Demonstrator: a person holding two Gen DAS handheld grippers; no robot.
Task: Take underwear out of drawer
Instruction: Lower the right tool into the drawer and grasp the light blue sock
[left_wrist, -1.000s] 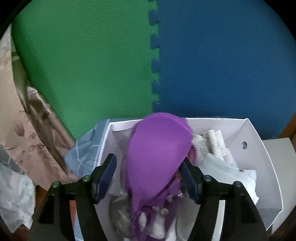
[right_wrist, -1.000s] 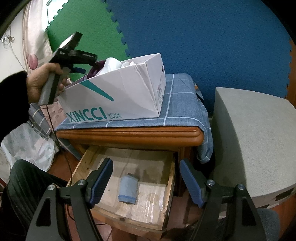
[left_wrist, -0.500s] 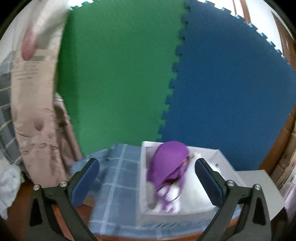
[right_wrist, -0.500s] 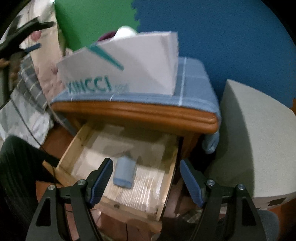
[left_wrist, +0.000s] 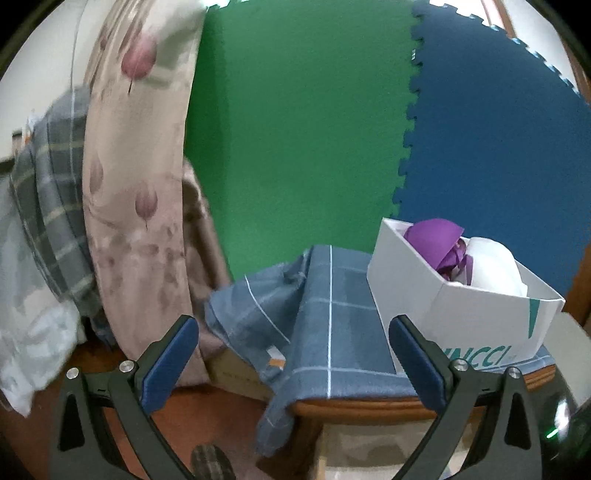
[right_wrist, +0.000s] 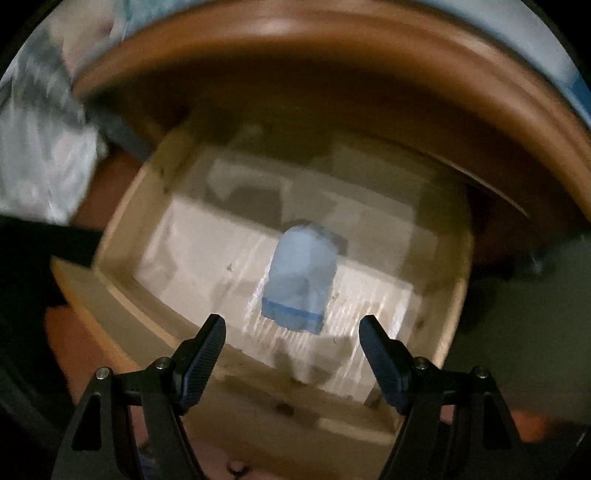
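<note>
A folded light blue underwear (right_wrist: 301, 280) lies on the floor of the open wooden drawer (right_wrist: 448, 314), right of its middle. My right gripper (right_wrist: 291, 330) hangs over the drawer pointing steeply down, open, with the blue piece just beyond its fingertips and nothing between them. My left gripper (left_wrist: 293, 334) is open and empty, drawn back to the left of the white shoe box (left_wrist: 461, 314). The purple underwear (left_wrist: 436, 242) sits in that box on top of white garments (left_wrist: 491, 262).
The box stands on a cabinet top draped with a blue checked cloth (left_wrist: 332, 314). The brown edge of the cabinet top (right_wrist: 332, 48) overhangs the drawer. A floral curtain (left_wrist: 136, 184) and grey plaid fabric (left_wrist: 48, 192) hang at left. Green and blue foam mats (left_wrist: 295, 129) cover the wall.
My left gripper let go of the purple underwear into the box, opened wide and pulled back to the left. My right gripper dropped toward the drawer and tipped downward over the blue piece.
</note>
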